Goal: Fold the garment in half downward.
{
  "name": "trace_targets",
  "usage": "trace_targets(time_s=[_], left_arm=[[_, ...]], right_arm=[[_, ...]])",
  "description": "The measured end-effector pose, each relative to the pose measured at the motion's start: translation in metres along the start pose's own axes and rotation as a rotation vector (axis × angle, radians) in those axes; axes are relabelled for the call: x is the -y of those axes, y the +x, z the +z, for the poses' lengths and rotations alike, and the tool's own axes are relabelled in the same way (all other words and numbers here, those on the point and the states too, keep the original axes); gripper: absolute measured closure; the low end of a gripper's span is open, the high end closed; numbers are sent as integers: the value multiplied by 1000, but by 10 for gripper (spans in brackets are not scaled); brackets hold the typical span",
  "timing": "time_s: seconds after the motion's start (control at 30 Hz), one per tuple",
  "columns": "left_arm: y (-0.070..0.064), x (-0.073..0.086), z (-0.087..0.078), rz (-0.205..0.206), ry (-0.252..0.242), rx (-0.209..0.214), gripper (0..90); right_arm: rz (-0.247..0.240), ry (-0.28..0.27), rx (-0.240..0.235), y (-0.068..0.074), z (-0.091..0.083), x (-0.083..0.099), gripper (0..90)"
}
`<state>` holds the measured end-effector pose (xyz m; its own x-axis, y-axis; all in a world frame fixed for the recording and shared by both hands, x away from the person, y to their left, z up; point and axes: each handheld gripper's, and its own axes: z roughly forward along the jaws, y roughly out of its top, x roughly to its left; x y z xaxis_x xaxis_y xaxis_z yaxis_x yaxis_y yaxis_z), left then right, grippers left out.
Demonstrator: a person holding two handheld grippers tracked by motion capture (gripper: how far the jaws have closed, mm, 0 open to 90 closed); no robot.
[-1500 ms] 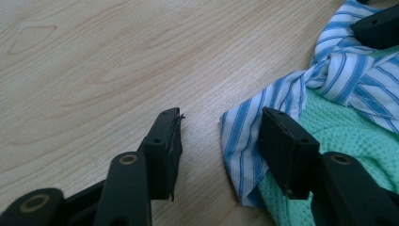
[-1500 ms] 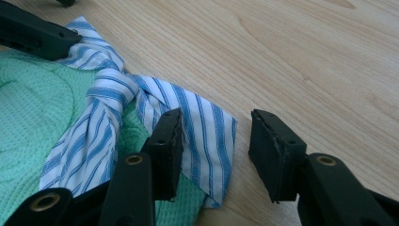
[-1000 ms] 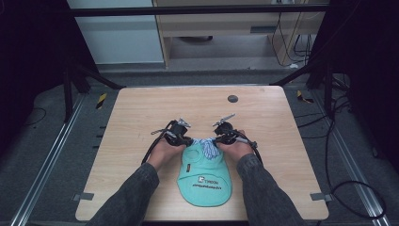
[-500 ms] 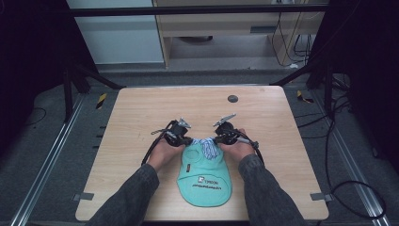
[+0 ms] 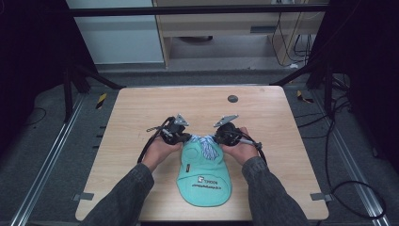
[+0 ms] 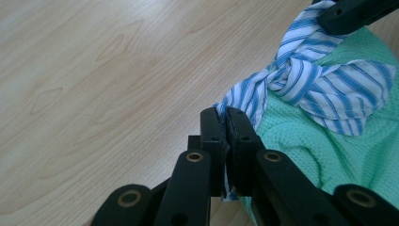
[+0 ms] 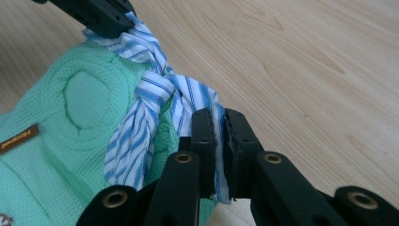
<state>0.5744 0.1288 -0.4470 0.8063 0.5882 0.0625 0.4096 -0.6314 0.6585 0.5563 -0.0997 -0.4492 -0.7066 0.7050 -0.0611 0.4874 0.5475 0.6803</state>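
A green cap (image 5: 204, 174) lies on the table (image 5: 141, 117) near its front edge, a striped ribbon (image 6: 301, 80) knotted at its back. The left gripper (image 6: 226, 123) and right gripper (image 7: 217, 125) each have their jaws clamped on 1 ribbon end.

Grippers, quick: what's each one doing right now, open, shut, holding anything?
Left gripper: shut on one end of the striped tie knotted at the green cap.
Right gripper: shut on the tie's other end.
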Motion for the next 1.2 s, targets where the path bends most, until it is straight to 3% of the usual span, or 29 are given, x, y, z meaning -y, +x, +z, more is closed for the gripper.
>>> trace_targets(time_s=[0.13,0.3,0.57,0.87,1.2], left_arm=[[-4,-7,-7,58,10,-18,870],[-4,-13,-14,77,-17,-17,870],[-5,-20,-22,74,-42,-44,870],[-8,-27,-35,76,-45,-75,870],[-6,-31,-43,88,-47,-87,870]], right_arm=[[-37,-6,11,3,-8,-2,835],[-63,-22,24,1,-16,-6,835],[-100,-30,42,-2,-25,-13,835],[-154,-8,89,7,-36,-27,833],[-146,37,80,9,-41,-38,831]])
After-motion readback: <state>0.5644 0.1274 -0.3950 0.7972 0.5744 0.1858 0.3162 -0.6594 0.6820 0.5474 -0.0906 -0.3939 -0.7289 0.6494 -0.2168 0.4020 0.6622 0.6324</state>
